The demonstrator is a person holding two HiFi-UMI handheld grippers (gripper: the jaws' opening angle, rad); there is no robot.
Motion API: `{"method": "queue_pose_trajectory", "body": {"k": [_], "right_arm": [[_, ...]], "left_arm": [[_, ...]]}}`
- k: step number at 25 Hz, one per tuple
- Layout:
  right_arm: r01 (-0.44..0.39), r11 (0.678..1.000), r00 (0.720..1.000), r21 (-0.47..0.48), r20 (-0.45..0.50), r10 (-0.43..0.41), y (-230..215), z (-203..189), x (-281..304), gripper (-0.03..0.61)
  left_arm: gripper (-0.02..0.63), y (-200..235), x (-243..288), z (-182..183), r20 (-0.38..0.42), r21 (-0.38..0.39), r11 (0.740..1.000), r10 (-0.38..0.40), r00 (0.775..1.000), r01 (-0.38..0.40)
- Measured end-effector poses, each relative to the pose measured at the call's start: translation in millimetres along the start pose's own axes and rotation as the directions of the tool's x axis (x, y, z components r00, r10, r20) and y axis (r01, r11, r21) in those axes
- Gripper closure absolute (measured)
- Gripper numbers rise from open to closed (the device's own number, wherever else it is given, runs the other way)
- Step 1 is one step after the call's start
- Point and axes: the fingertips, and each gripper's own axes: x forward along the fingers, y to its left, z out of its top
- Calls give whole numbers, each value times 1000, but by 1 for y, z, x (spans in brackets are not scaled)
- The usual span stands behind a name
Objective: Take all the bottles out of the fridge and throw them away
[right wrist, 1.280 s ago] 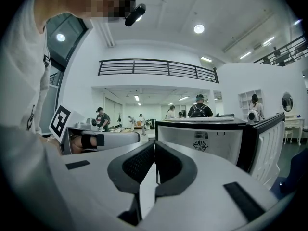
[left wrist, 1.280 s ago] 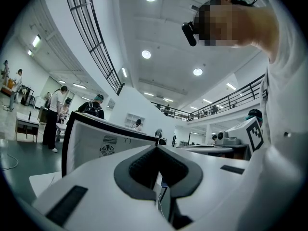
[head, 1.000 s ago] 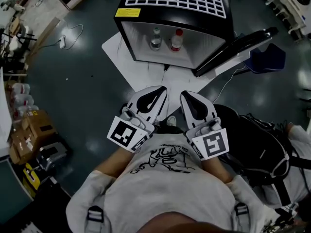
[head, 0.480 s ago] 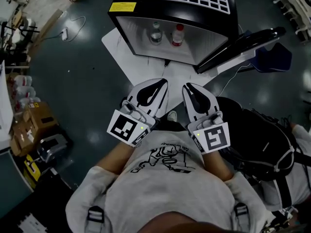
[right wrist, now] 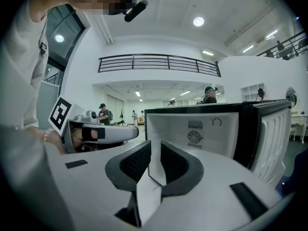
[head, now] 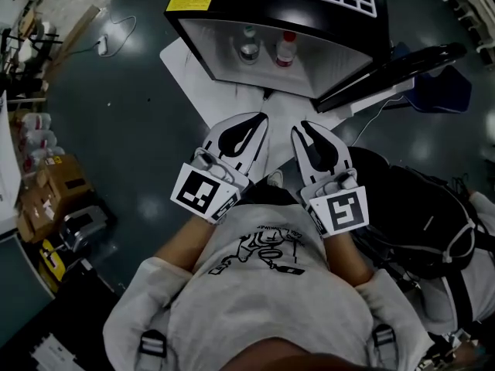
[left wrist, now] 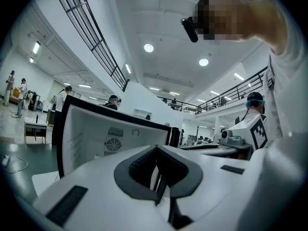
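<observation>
Both grippers closer to fridge (head: 278, 6) than before. Right gripper (head: 301, 127) just cracking open, empty; left gripper (head: 261, 117) clenched, empty. Two upright bottles (head: 248, 45) inside fridge, dead ahead; red-capped bottle (head: 285, 50) nearer right gripper.

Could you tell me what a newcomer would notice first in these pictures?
The open black mini fridge at the head view's top, with a clear bottle and a red-capped bottle standing inside. Below it, the white left gripper and right gripper point towards it, the right one's jaws just opening, empty.
</observation>
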Motion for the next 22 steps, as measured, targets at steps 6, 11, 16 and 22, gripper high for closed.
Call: {"method": "queue_pose_trajectory", "body": {"k": [6, 11, 16, 22], "right_arm": [[20, 1000, 1000, -4, 0, -20, -16, -9, 17, 483], [13, 1000, 999, -2, -31, -13, -17, -20, 28, 466], [25, 1000, 1000, 1, -9, -25, -25, -21, 42, 454], [30, 1000, 999, -1, -22, -30, -33, -29, 52, 446]], "left_arm": [[598, 16, 13, -13, -11, -1, 1000, 10, 1000, -10], [598, 28, 19, -20, -21, -3, 1000, 13, 1000, -13], [598, 38, 29, -30, -33, -4, 1000, 11, 999, -11], [598, 46, 36, -39, -46, 0, 1000, 11, 999, -11]]}}
